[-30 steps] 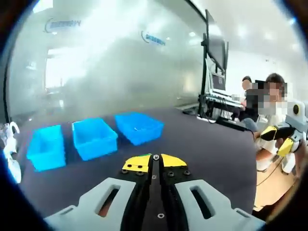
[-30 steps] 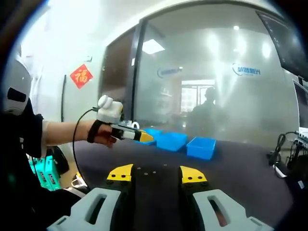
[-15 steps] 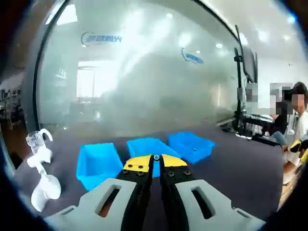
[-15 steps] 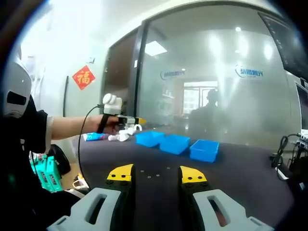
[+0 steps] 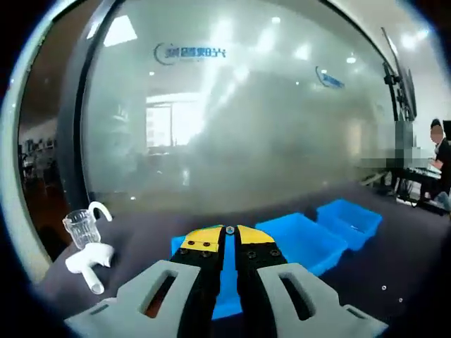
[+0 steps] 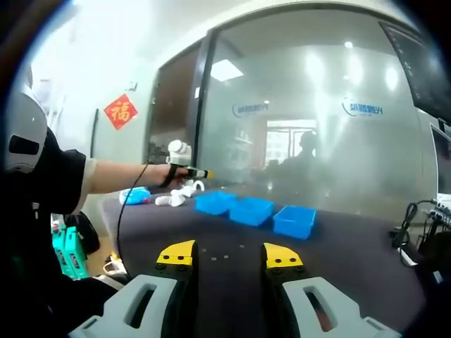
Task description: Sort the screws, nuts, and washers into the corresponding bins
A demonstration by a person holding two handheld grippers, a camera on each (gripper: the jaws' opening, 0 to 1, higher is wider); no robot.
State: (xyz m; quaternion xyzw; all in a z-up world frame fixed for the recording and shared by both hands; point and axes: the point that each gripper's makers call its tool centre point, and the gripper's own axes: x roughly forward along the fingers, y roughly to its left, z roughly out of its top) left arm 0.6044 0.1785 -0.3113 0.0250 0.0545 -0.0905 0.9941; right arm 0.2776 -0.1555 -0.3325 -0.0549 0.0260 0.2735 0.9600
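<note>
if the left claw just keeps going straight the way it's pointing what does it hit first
Probably the nearest blue bin: the left claw, jaws shut on a small piece of hardware, sits right over it in the left gripper view. Height above the bin is unclear, so it might pass over the rim toward the frosted glass wall.

The frosted glass wall (image 5: 232,120) carries 2 blue logo marks in each view; their lettering is too blurred to read. A red diamond sign (image 6: 120,110) on the white wall (image 6: 99,77) beside the door bears 1 Chinese character, 福. No other text is legible.
</note>
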